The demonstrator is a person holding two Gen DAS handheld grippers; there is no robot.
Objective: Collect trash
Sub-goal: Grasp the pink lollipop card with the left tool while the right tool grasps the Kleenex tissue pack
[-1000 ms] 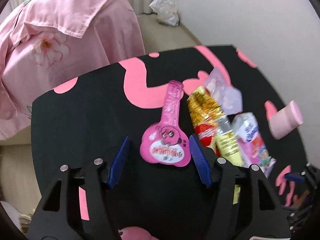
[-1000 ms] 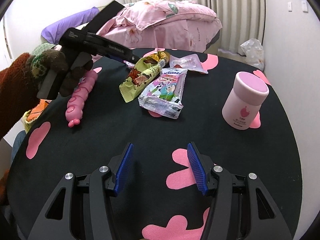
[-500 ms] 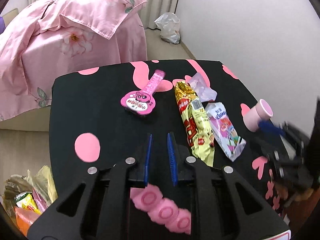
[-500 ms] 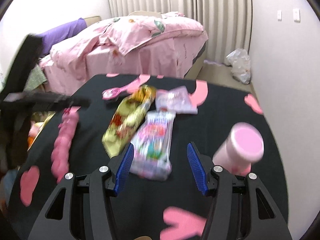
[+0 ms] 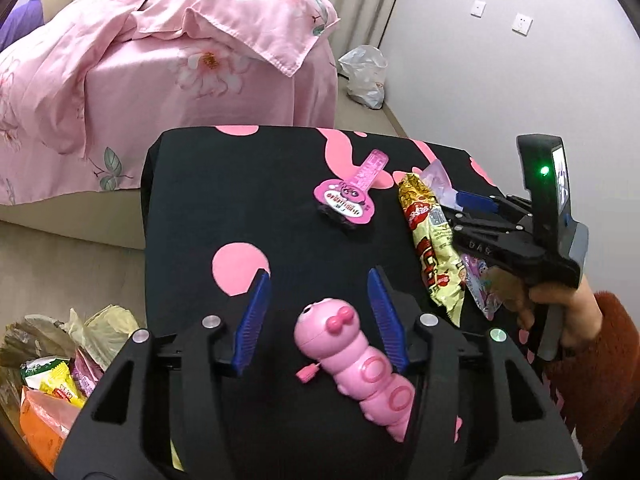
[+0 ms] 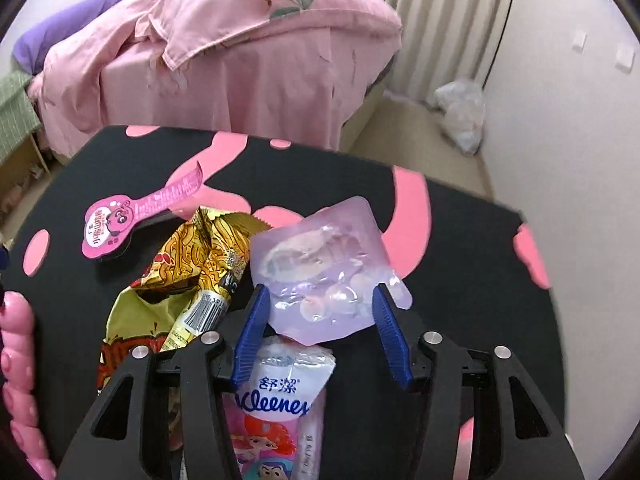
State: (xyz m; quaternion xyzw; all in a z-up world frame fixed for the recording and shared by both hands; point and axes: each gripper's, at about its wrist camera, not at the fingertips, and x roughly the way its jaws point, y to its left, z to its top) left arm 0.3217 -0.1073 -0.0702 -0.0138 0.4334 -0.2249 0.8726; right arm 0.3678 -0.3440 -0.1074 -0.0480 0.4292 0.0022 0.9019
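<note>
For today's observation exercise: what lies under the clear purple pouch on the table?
The purple pouch overlaps the top edge of the Kleenex pack and touches the yellow snack wrapper. Anything beneath its middle is hidden.

The right gripper (image 5: pixel 472 204) hides part of the tissue pack (image 5: pixel 478 284); the caterpillar toy (image 6: pixel 18 380) runs off-frame.

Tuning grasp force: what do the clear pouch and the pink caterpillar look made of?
Clear pouch: thin, soft, glossy plastic film, probably; it wrinkles and its contents show through. Pink caterpillar: apparently hard moulded plastic, smooth and shiny, with highlights on its rounded segments.
</note>
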